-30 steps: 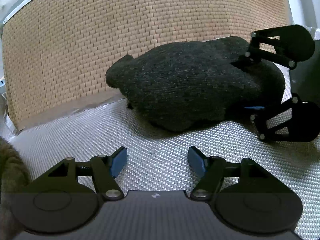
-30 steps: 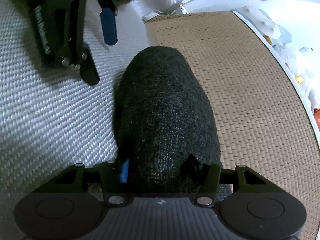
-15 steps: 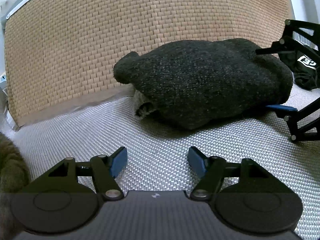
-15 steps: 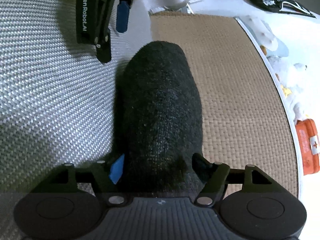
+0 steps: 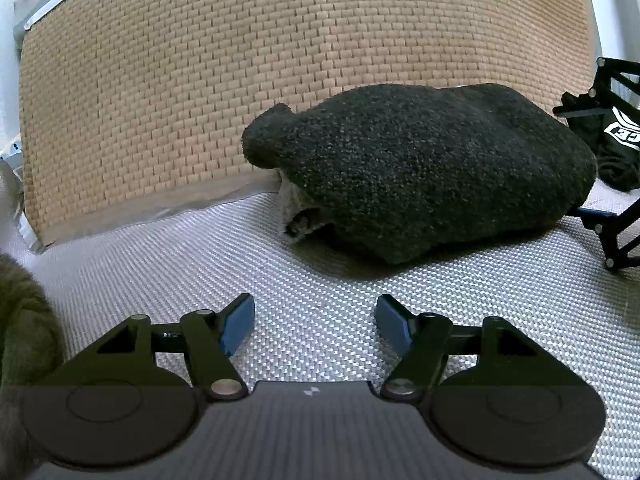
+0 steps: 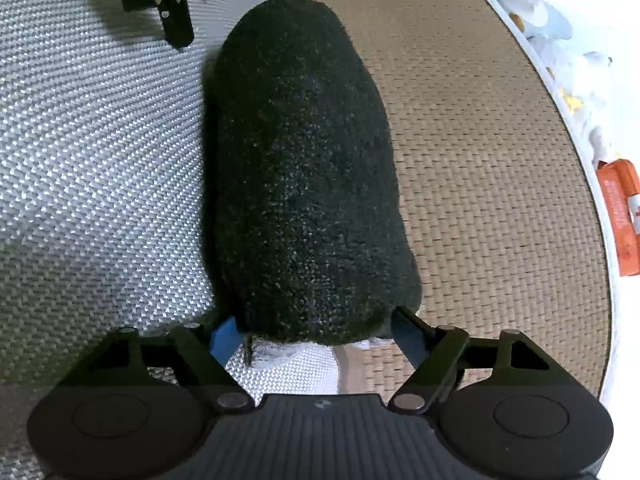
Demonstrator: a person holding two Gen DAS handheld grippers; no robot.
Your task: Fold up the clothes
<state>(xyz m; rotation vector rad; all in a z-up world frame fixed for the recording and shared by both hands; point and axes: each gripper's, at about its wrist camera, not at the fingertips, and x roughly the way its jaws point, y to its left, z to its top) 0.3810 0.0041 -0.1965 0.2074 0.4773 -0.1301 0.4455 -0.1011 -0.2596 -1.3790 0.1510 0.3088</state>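
Observation:
A folded dark knit garment (image 5: 420, 168) lies in a bundle across the seam between a tan woven mat (image 5: 200, 80) and a silver woven cloth (image 5: 200, 264). A paler inner layer shows under its near edge. My left gripper (image 5: 316, 320) is open over the silver cloth, short of the bundle, with nothing between its blue pads. In the right wrist view the garment (image 6: 304, 168) runs away from my right gripper (image 6: 316, 336). That gripper is open, and the bundle's near end sits loosely between its spread pads. The left gripper (image 6: 184, 0) shows at the top.
An olive-brown fuzzy fabric (image 5: 20, 320) lies at the left edge. A black item with a white logo (image 5: 616, 140) sits behind the bundle at the right. Past the mat's far edge lie an orange box (image 6: 620, 216) and pale soft items (image 6: 580, 60).
My right gripper's jaws spread off the garment's end and drew back from it, sliding to the edge of the left wrist view. The bundle settled flat. The left gripper stayed put.

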